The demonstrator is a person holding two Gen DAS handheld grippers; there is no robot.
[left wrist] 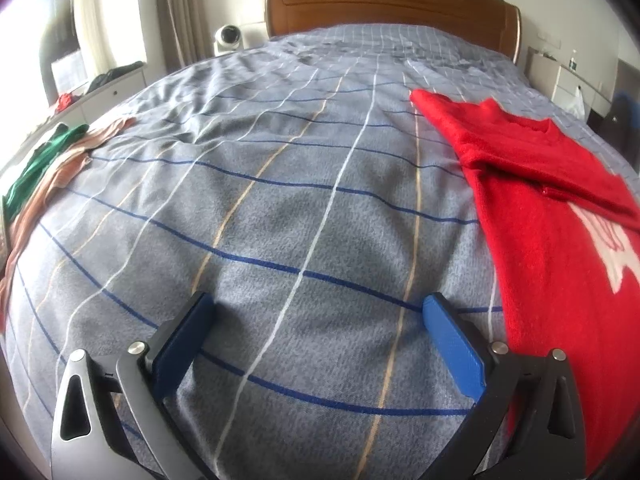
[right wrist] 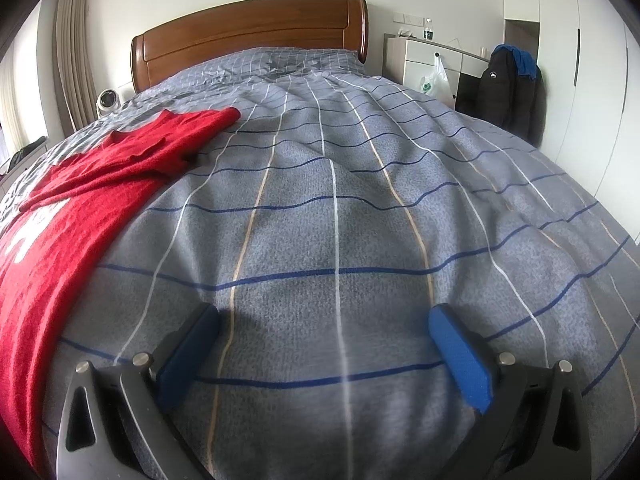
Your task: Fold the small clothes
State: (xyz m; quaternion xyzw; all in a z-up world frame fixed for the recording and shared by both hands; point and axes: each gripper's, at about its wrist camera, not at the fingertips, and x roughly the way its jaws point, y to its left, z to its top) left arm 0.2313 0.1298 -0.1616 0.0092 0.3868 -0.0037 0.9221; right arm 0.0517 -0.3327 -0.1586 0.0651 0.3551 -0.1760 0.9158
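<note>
Between the two pairs of tongs lies the red sweater (left wrist: 560, 216). It rests flat on the bed (left wrist: 280, 200), on the blue-grey checked cover.

From the left tongs (left wrist: 318, 312) the sweater is off to the right. Its near part runs just beside the right blue finger. From the right tongs (right wrist: 324, 322) the same sweater (right wrist: 60, 240) is off to the left, and its edge comes close to the left finger. Both pairs of tongs seem about as near to it as each other, one on each side.

The sweater is long from near to far. Its neck end points toward the wooden headboard (left wrist: 392, 4) and its bottom end comes toward the tongs. Both sleeves look folded in across the chest already, so the shape is a long strip. A white picture shows on the front.

Both pairs of tongs are spread wide. Nothing is between the fingers, only the bed cover below them. They do not touch the sweater.

I think the next fold goes along the long way, near end up to far end. Then each pair of tongs would need to move inward to a near corner of the strip.

Far off on the left edge of the bed lie a green cloth (left wrist: 40, 164) and a pink cloth (left wrist: 68, 160), well apart from the sweater.
</note>
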